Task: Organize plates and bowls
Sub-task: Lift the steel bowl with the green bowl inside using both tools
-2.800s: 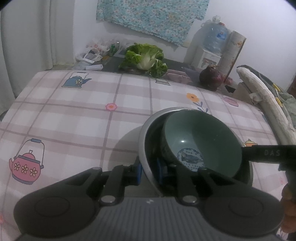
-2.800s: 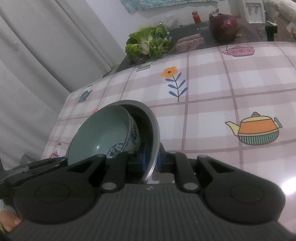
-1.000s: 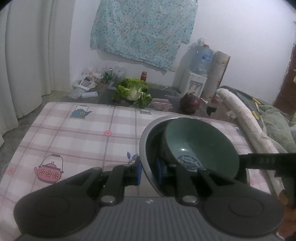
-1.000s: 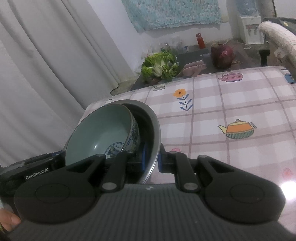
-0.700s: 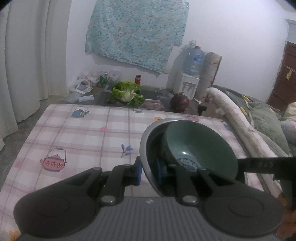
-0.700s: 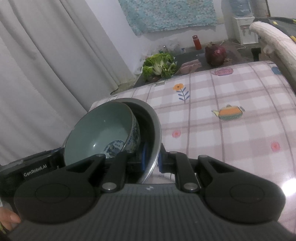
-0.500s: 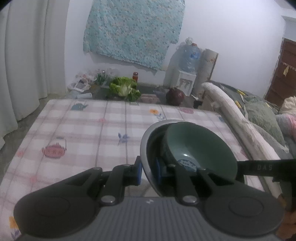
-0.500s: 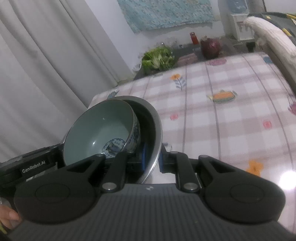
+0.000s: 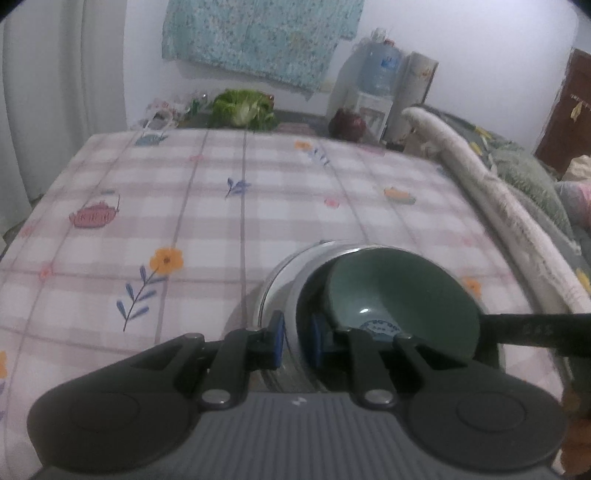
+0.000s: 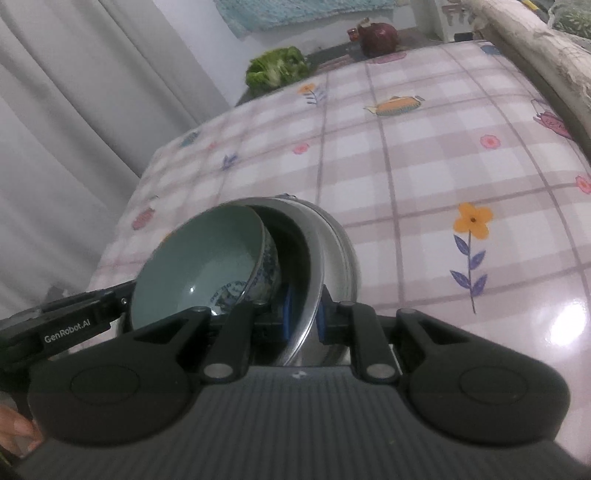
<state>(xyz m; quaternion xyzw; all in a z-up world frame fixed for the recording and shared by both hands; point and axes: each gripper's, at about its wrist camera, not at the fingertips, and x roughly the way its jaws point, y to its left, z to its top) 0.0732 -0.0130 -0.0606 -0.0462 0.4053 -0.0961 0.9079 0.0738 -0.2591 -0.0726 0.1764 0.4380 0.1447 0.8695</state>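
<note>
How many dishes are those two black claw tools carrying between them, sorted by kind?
Metal bowls: 1, the steel bowl, pinched at its rim by the left gripper and the right gripper.
Ceramic bowls: 1, the green bowl, sitting tilted inside it.
Plates: 0 in view.
Total: 2 dishes.

White curtains point(image 9: 55, 92) hang beside a white wall point(image 9: 480, 33) (a patterned turquoise cloth point(image 9: 258, 37) pinned up); checked tablecloth point(image 9: 221, 206) below.
</note>
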